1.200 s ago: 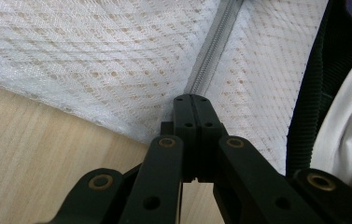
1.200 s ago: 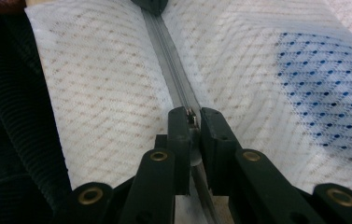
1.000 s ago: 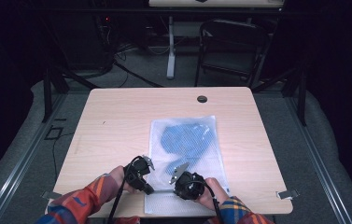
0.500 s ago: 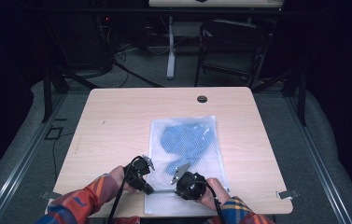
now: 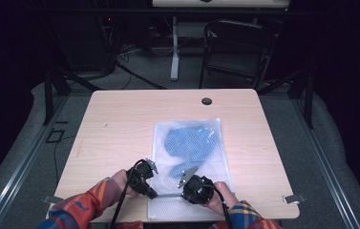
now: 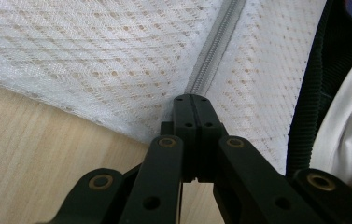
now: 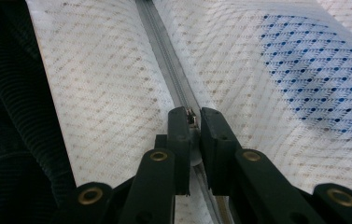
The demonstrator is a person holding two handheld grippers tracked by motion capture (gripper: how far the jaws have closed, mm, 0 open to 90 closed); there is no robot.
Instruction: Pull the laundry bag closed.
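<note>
The grey zipper (image 7: 164, 51) of the white mesh laundry bag (image 5: 192, 157) runs straight between the grippers: its end is pinched by the left gripper (image 6: 193, 103), its small metal slider (image 7: 191, 116) by the right gripper (image 7: 191, 119).

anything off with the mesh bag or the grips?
Nothing stands out. The mesh bag lies flat on the table, blue cloth inside. Left gripper is shut on the bag's zipper end; right gripper pinches the zipper pull.
</note>
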